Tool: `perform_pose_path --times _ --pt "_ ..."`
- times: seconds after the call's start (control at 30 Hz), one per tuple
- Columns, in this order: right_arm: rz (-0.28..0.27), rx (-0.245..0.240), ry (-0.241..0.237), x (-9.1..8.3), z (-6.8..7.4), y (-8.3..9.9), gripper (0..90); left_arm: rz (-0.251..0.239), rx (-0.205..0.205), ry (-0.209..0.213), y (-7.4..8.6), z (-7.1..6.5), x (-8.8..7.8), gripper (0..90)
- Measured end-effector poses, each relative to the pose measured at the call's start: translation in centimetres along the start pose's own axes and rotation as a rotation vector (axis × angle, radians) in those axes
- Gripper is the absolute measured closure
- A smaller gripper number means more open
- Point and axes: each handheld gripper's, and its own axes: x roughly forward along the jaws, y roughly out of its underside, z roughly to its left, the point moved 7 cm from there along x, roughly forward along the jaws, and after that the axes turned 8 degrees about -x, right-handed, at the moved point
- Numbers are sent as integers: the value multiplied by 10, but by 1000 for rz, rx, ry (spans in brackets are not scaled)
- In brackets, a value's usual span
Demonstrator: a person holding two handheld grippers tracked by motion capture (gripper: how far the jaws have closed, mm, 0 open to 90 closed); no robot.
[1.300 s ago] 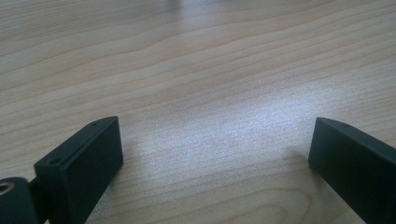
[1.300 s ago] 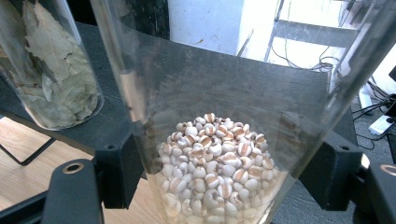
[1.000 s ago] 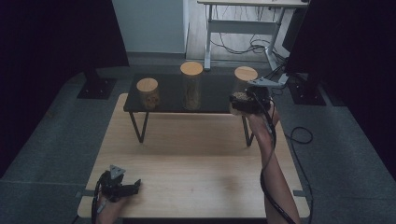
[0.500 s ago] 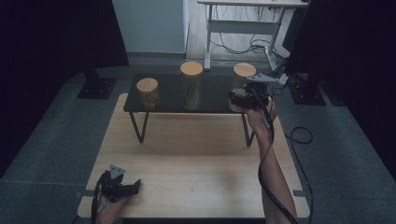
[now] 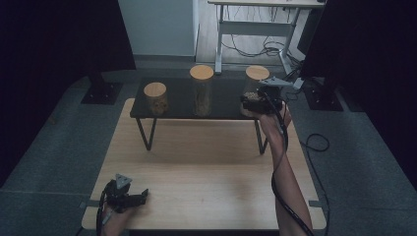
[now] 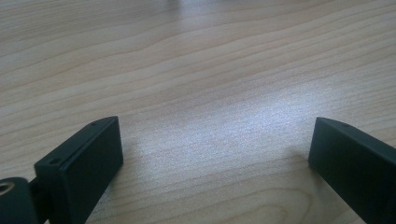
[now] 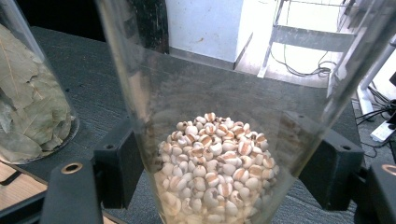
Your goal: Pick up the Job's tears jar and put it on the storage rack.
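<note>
The right claw (image 5: 252, 102) is squeezing a tall glass jar (image 7: 219, 140) low down, one black jaw on each side of the glass, and its jaws have just been opening a tiny bit. The jar has little white beans (image 7: 215, 172) in the bottom and a round wooden lid (image 5: 257, 73). It stands at the right end of the small black table (image 5: 177, 105) — the jar of dry leaves (image 7: 28, 107) is next to it. The left claw (image 5: 137, 198) rests on the wooden tabletop (image 6: 201, 70), wide open, holding nothing.
</note>
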Motion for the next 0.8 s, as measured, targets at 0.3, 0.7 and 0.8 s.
perform_pose_path --times 0.3,0.7,0.8 --pt "8 -21 -38 -1 4 3 102 0 0 0 0 0 0 26" --pt "31 -39 -10 -3 3 10 55 0 0 0 0 0 0 26" --pt "25 -35 -10 -5 3 10 50 0 0 0 0 0 0 26"
